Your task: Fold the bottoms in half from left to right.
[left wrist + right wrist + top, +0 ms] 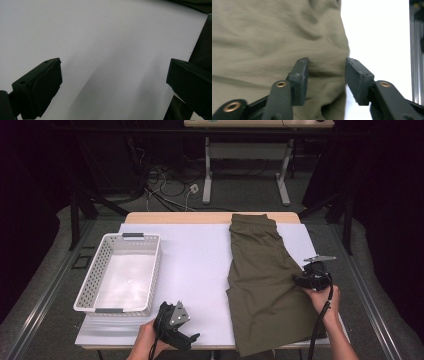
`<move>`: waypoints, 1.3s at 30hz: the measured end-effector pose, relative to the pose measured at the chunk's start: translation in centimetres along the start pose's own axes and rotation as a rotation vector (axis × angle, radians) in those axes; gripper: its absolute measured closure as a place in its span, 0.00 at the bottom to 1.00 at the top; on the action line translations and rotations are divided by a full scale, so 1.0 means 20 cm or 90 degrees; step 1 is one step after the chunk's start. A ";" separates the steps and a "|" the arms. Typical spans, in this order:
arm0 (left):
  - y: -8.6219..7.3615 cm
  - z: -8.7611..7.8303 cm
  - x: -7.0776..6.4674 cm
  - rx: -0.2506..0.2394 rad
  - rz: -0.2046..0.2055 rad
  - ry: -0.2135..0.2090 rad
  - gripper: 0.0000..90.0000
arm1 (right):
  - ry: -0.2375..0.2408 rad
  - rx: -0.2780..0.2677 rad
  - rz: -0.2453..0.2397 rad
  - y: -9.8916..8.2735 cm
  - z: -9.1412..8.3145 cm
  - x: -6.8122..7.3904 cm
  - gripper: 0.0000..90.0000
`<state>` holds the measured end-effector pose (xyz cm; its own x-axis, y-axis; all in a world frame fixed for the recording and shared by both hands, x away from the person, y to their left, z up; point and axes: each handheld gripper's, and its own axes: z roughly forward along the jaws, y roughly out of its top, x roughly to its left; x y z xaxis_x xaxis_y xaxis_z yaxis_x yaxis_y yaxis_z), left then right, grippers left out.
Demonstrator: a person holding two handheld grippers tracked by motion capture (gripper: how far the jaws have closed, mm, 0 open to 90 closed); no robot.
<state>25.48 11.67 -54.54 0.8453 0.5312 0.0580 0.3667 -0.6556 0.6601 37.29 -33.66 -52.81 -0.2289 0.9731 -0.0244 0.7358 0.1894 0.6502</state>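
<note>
A pair of olive-green shorts (260,270) lies flat on the right half of the white sheet (195,260), waistband at the far end. My right gripper (301,281) rests at the shorts' right edge, about halfway along. In the right gripper view, its jaws (326,72) straddle that edge of the cloth (274,32). A wrinkled fold lies between the pads, which stand apart from each other. My left gripper (166,307) sits near the front edge of the sheet, left of the shorts. It hangs wide open (113,75) over bare white sheet (100,37), with nothing between its jaws.
A white perforated basket (152,265), empty, stands on the left of the sheet. The wooden table edge (175,217) shows at the back. Beyond it are cables on the floor and another table's legs (207,180). Dark shorts fabric (202,47) edges the left gripper view at its right.
</note>
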 end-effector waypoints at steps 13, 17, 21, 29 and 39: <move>0.00 0.00 0.00 0.001 0.000 -0.003 0.00 | 0.020 0.029 0.008 0.00 -0.01 -0.01 1.00; 0.00 0.00 0.00 0.000 -0.001 -0.001 0.00 | -0.004 0.030 0.005 0.01 -0.06 -0.02 1.00; 0.00 0.00 0.00 0.001 0.000 -0.001 0.00 | -0.028 0.047 -0.005 0.01 -0.06 -0.02 1.00; 0.00 0.00 0.00 0.001 -0.003 0.001 0.00 | -0.030 0.080 -0.017 -0.02 0.03 -0.02 0.88; 0.00 0.00 0.00 0.004 -0.010 -0.001 0.00 | 0.011 0.020 -0.028 0.00 -0.01 0.00 0.45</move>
<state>25.54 11.55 -54.55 0.8398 0.5409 0.0468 0.3825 -0.6507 0.6560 37.12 -33.73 -52.74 -0.2727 0.9613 -0.0389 0.7446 0.2364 0.6243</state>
